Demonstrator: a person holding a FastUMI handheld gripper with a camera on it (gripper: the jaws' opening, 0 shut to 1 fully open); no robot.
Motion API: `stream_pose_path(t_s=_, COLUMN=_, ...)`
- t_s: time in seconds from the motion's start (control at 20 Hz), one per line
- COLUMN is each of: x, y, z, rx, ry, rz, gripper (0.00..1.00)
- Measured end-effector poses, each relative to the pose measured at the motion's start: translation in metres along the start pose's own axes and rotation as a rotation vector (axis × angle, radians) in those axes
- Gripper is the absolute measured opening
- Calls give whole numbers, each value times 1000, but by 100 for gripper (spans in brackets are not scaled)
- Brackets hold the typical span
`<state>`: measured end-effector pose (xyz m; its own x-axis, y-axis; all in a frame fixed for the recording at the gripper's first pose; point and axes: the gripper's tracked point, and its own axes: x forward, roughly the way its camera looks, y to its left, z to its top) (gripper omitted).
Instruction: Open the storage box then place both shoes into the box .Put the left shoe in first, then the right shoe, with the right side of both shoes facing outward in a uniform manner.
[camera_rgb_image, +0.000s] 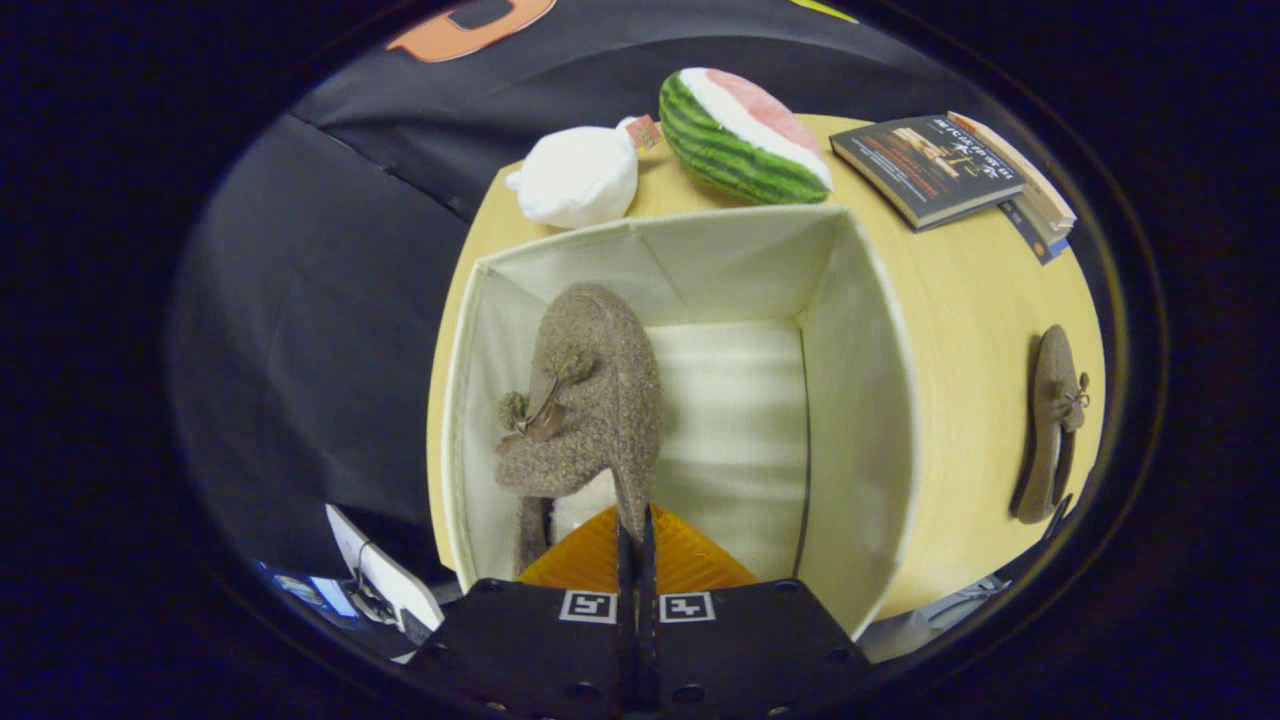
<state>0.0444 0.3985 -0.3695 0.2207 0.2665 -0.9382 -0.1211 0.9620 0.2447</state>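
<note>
An open white fabric storage box (860, 330) stands on the round wooden table. A brown fuzzy shoe (590, 400) with small pom-poms hangs inside the box, near its left wall, toe pointing away from me. My gripper (636, 530) is shut on the shoe's heel rim, both fingers pinching it. The second brown shoe (1050, 425) lies on the table to the right of the box, apart from it.
Beyond the box sit a white plush toy (580, 178), a watermelon-slice toy (745, 135) and stacked books (945, 170). The table (980, 300) drops off close to the box's left wall. Some white equipment (385, 580) lies below the table on the left.
</note>
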Motion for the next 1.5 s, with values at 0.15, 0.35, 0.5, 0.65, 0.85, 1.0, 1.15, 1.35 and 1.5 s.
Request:
stream_pose_path(t_s=0.15, x=34, y=1, z=-4, rx=4, ry=26, rz=-78, gripper=1)
stream_pose_path(t_s=0.35, x=62, y=-11, z=-3, rx=-6, ry=67, rz=-134, gripper=1)
stream_pose_path(t_s=0.5, x=63, y=-7, z=-3, rx=-21, ry=71, rz=-112, gripper=5)
stream_pose_path(t_s=0.65, x=45, y=2, z=-1, rx=-51, ry=35, rz=-57, gripper=20)
stream_pose_path(t_s=0.85, x=-21, y=16, z=3, rx=-143, ry=-19, rz=50, gripper=71)
stream_pose_path(t_s=1.0, x=-76, y=8, z=9, rx=-217, ry=-98, rz=90, gripper=89)
stream_pose_path(t_s=1.15, x=-127, y=-21, z=6, rx=-244, ry=-152, rz=100, gripper=96)
stream_pose_path(t_s=1.35, x=-168, y=-91, z=11, rx=-184, ry=-204, rz=117, gripper=97)
stream_pose_path(t_s=1.5, x=-191, y=-163, z=14, rx=-112, ry=-226, rz=107, gripper=96)
